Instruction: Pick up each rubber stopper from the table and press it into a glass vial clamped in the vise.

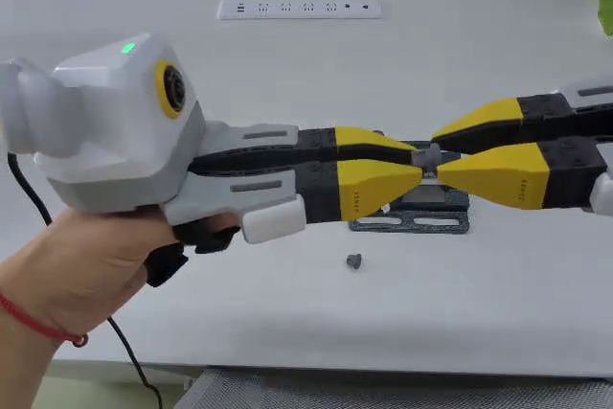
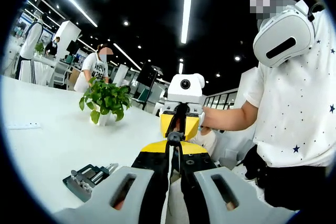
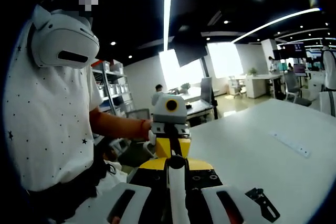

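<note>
Step in hand, we judge: small grey rubber stopper (image 1: pixel 431 153) carried at meeting tips of left gripper (image 1: pixel 420 162) and right gripper (image 1: pixel 439 165), above dark grey metal vise (image 1: pixel 412 221). Both jaw pairs nearly closed; which one grips it, we cannot tell. Second grey stopper (image 1: pixel 353 261) lies on white table (image 1: pixel 287 313), near of vise, apart from grippers. Next move calls for lowering onto vial mouth, hidden here.

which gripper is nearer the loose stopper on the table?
Left. The left gripper runs close by the stopper; the right gripper meets it tip to tip further right, above the vise.
</note>
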Tool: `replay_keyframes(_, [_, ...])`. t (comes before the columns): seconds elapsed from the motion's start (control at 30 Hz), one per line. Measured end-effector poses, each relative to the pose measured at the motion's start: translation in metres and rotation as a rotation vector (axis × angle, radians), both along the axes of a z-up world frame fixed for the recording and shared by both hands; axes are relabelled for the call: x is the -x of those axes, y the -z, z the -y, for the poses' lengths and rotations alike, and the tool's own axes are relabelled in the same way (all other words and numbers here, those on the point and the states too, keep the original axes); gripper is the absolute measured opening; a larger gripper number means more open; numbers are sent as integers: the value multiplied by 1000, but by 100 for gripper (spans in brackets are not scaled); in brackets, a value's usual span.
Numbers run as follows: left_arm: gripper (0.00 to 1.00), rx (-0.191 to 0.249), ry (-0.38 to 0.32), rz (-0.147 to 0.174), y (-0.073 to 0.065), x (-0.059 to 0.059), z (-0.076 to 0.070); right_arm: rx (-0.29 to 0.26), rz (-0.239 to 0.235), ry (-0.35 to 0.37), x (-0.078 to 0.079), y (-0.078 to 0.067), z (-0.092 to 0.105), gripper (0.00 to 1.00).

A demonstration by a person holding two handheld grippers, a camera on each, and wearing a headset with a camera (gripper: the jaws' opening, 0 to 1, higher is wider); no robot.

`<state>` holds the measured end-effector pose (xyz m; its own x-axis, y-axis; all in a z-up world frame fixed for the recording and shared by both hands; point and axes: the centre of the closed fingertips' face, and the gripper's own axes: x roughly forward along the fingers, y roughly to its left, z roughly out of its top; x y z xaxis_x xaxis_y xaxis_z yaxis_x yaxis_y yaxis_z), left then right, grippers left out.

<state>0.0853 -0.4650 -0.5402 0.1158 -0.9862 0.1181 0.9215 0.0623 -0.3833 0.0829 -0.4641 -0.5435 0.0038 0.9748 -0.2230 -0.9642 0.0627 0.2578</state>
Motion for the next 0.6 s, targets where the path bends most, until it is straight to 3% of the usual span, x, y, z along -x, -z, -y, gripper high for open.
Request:
replay_keyframes(0.13, [3, 22, 2, -13, -3, 0, -1, 4, 2, -6, 1, 1, 0, 8])
replay_keyframes(0.6, [3, 17, 15, -18, -2, 3, -1, -4, -10, -9, 3, -1, -1, 7])
